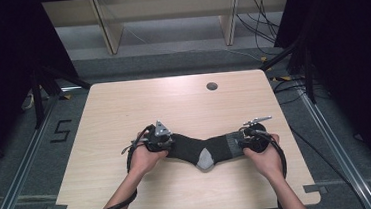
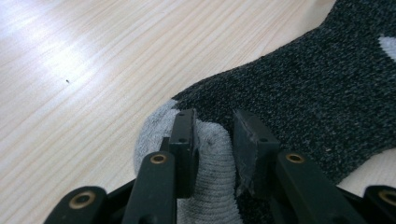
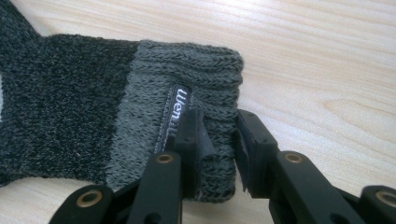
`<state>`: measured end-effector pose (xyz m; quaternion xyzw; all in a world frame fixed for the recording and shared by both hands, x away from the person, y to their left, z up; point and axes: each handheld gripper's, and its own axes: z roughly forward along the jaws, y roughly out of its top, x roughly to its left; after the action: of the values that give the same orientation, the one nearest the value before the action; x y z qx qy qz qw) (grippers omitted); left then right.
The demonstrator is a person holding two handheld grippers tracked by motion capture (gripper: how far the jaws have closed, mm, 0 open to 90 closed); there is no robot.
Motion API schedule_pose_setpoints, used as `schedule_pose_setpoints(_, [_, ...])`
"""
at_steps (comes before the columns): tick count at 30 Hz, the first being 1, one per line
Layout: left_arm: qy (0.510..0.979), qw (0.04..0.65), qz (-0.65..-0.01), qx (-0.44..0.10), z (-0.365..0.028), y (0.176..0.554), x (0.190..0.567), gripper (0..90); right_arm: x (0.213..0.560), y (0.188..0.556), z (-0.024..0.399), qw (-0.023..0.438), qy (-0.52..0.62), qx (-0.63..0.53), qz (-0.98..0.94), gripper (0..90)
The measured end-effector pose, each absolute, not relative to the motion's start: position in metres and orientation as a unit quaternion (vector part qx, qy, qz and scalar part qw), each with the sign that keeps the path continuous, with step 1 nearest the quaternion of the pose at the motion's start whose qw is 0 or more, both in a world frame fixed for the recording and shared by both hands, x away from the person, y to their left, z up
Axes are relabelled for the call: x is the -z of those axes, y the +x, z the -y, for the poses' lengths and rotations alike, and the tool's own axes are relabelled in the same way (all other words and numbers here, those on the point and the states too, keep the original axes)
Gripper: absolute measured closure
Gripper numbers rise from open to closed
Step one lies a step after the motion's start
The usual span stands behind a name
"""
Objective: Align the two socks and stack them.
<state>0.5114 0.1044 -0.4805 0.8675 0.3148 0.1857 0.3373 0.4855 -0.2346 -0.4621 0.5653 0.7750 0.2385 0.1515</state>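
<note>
slippage is the risk: the sock (image 1: 204, 150) lies flat on the table (image 1: 123, 109), left gripper (image 2: 212, 135) fingers pinching its light grey toe, right gripper (image 3: 217, 135) fingers nipping only the ribbed cuff's edge, which could pull free.

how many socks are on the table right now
1. A dark grey sock lies stretched across the near middle of the table, its light grey toe in the left claw and its ribbed cuff in the right claw. No second sock is visible.

Light wooden table (image 1: 123, 104), round cable hole (image 1: 212, 86) near far edge.
</note>
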Motion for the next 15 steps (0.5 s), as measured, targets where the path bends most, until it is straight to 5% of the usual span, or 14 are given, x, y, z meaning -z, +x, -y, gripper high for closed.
schedule_pose_setpoints(8, [0.864,0.337,-0.325,-0.185,-0.105,0.512,0.484,68.9,0.464,0.485,0.238,0.155,0.566,-0.242,-0.773,64.7])
schedule_pose_setpoints(15, [0.830,0.362,-0.371,-0.206,-0.111,0.511,0.472,45.1,0.452,0.480,0.240,0.165,0.594,-0.259,-0.744,52.3])
